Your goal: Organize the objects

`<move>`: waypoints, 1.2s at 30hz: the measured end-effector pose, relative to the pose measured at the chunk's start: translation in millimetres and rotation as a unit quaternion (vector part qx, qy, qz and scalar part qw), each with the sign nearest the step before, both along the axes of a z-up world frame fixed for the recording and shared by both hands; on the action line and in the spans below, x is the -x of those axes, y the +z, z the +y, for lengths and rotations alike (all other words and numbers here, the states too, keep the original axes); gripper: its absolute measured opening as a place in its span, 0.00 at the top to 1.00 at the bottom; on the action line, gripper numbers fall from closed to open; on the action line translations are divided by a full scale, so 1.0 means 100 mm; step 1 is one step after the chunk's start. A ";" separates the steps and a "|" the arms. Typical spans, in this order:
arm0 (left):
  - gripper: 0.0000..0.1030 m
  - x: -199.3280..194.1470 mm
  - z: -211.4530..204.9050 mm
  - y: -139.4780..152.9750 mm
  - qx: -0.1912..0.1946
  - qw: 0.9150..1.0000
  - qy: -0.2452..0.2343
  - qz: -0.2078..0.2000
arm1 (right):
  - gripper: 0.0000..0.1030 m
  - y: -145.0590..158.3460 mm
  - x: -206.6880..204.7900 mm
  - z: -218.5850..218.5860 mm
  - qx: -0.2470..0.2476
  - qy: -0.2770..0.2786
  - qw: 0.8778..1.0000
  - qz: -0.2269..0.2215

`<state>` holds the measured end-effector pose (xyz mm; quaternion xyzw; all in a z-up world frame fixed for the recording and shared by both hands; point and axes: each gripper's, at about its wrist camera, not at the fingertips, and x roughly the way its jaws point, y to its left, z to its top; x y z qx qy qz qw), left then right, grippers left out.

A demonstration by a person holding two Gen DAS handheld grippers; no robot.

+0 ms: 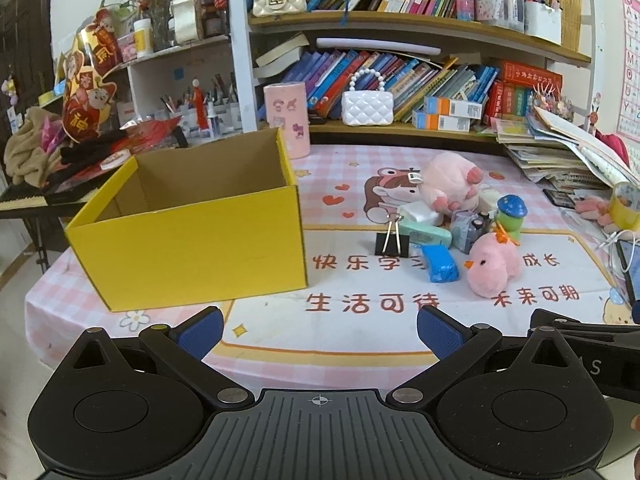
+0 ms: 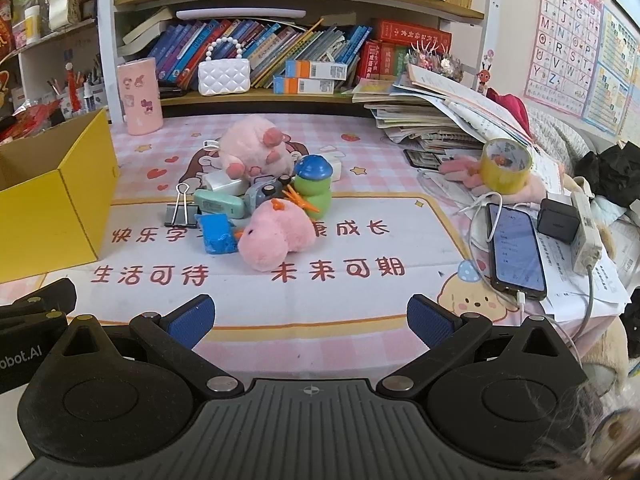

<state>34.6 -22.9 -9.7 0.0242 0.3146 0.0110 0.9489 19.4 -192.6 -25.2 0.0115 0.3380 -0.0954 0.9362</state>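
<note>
Readable text on cloth, wall and claw

The tablecloth (image 2: 360, 240) reads 生活可待 and 未来可期 (upper line partly hidden); the alphabet poster (image 2: 568, 36) shows A–Z; the left claw's housing (image 2: 20, 354) reads "obot.AI".

The worktop (image 1: 360, 176) wears a pink-and-white checked cloth with red characters on a white panel edged in yellow. The box (image 1: 192, 248) near its left edge is bright yellow outside, plain brown inside. In the middle sit a pale pink plush chick (image 2: 272, 240) with an orange beak, a blue packet (image 2: 216, 236), a black binder clip (image 2: 180, 212) and a green figure (image 2: 314, 188) capped in blue. Each hand-held gripper (image 1: 320, 332) is black with blue pads (image 1: 200, 330).
</note>
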 end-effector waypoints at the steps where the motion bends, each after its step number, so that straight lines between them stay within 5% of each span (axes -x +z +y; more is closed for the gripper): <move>1: 0.00 -0.02 -0.01 0.00 0.002 1.000 0.001 0.001 | 0.00 0.00 -0.03 -0.02 -0.001 0.001 1.000 0.001; 21: 0.00 -0.48 -0.19 -0.09 0.038 0.996 0.074 0.022 | 0.02 -0.10 -0.95 -0.41 -0.067 0.086 0.994 0.006; 29: 0.00 -0.52 -0.23 -0.10 0.029 0.993 0.114 0.031 | 0.04 -0.32 -1.46 -0.58 -0.111 0.086 0.989 0.043; 33: 0.00 -0.54 -0.29 -0.11 0.020 0.991 0.123 0.036 | 0.11 -0.46 -1.61 -0.58 -0.128 0.096 0.985 0.071; 36: 0.00 -0.60 -0.35 -0.11 0.018 0.991 0.125 0.040 | 0.30 -0.52 -1.66 -0.61 -0.141 0.113 0.980 0.082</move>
